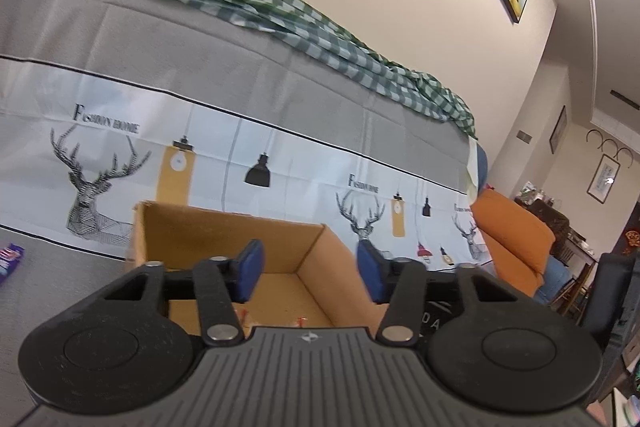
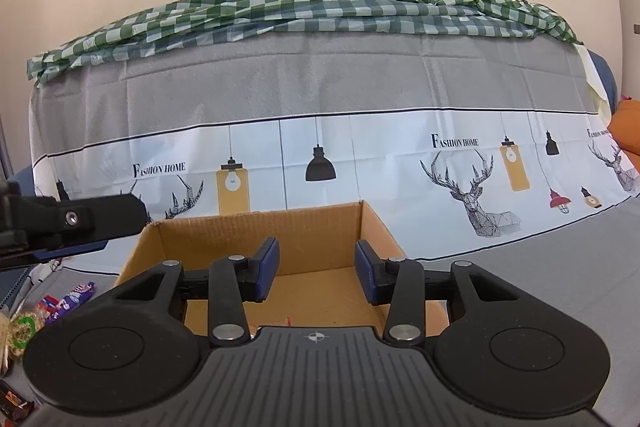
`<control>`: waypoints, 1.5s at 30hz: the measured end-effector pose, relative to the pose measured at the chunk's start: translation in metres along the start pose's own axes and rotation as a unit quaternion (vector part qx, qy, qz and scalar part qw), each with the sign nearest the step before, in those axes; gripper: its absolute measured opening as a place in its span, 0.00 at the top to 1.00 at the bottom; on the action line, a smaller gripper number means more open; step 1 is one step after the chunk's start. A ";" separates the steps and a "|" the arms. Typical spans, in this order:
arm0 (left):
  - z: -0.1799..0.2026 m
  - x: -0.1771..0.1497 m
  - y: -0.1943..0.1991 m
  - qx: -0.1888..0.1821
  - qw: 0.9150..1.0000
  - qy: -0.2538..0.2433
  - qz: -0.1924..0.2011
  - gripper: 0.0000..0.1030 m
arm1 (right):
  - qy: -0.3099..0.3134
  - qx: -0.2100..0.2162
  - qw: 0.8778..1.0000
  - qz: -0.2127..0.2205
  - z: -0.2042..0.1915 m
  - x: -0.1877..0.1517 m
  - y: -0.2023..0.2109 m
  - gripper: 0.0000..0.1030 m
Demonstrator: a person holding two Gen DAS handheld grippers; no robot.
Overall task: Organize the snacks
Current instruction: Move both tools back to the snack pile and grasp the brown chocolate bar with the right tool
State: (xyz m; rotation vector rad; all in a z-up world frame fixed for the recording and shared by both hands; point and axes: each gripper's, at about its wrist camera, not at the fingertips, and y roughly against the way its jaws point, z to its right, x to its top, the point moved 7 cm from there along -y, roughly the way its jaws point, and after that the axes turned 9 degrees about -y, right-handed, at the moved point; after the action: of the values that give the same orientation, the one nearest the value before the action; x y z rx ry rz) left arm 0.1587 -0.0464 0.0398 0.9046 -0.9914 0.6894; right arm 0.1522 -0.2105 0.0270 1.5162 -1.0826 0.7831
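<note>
Both hand-held grippers, left (image 1: 308,269) and right (image 2: 316,269), hung over the cardboard box (image 2: 280,227) with jaws partly apart and nothing between them. Wrapped snacks (image 2: 60,303) lay on the grey surface (image 2: 560,267) left of the box.

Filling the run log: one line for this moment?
left tool: open, empty | right tool: open, empty | both over cardboard box | snacks outside
</note>
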 end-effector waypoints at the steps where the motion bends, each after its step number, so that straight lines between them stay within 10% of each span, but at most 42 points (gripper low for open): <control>1: -0.003 0.000 0.003 0.004 1.000 -0.002 0.001 0.63 | 0.000 0.002 1.000 0.001 -0.003 -0.001 0.001 0.58; 17: -0.135 -0.011 0.120 0.105 0.989 0.102 -0.037 0.66 | 0.004 0.129 0.991 -0.018 -0.107 -0.025 0.036 0.58; 36: -0.252 -0.061 0.168 0.268 0.939 0.172 -0.133 0.67 | 0.144 0.310 0.936 -0.088 -0.257 -0.156 0.060 0.57; 45: -0.265 -0.074 0.158 0.296 0.924 0.161 -0.181 0.64 | 0.211 0.332 0.903 -0.171 -0.284 -0.212 0.031 0.26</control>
State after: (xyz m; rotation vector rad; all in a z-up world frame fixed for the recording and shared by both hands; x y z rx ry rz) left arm 0.1050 0.2544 -0.0462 1.4047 -0.2948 0.8014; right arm 0.0631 0.1138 -0.0896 1.9017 -0.1998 1.2282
